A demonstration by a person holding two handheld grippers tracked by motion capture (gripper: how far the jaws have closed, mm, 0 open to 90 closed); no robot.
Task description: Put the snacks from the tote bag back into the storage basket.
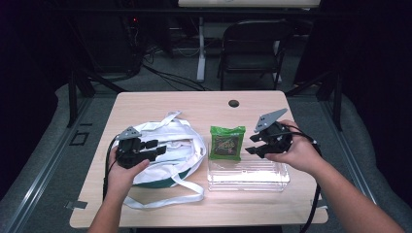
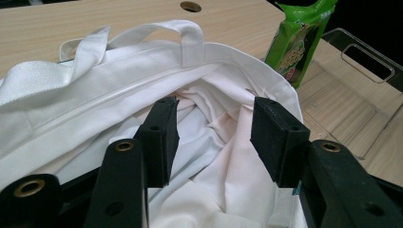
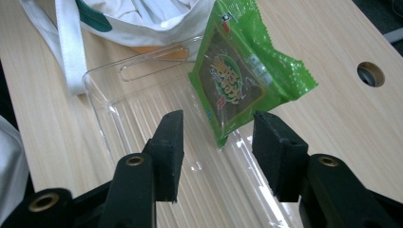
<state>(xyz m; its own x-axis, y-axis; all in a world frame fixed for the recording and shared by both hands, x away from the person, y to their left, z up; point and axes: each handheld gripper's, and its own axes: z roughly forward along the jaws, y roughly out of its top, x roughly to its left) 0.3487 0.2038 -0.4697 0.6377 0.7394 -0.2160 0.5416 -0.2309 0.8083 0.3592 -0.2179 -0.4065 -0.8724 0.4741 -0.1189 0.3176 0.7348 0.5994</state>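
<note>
— What's the left hand-held gripper point(image 1: 156, 149) doing?

— Its jaws stand partly spread over the mouth of the white tote bag point(image 1: 170, 145). In the left gripper view the two black pads point(image 2: 164, 137) hang just above the crumpled white lining, and I can't say for sure whether they brush the cloth. Nothing is pinched between them.

— And the right hand-held gripper point(image 1: 251, 144)?

— Also partly spread, tipped toward the green snack packet point(image 1: 227, 142). From the right gripper view the lower corner of the packet point(image 3: 237, 76) sits just ahead of the gap between the pads point(image 3: 280, 152), but the pads aren't pressing on it. It grips nothing.

— Where does the packet sit?

— It stands propped on edge at the far left end of the clear plastic tray point(image 1: 257, 177), leaning against the tray's rim, just beside the tote bag. The tray lies flat on the counter point(image 1: 204, 104), to the right of the bag.

— And the bag itself?

— It slumps on the left half of the counter, mouth gaping, with its white straps point(image 1: 167, 199) trailing toward the near edge. A green patch shows on its near side. There's a small round hole point(image 1: 233, 103) in the counter near the far edge, and a dark folding chair point(image 1: 252, 46) stands beyond.
</note>
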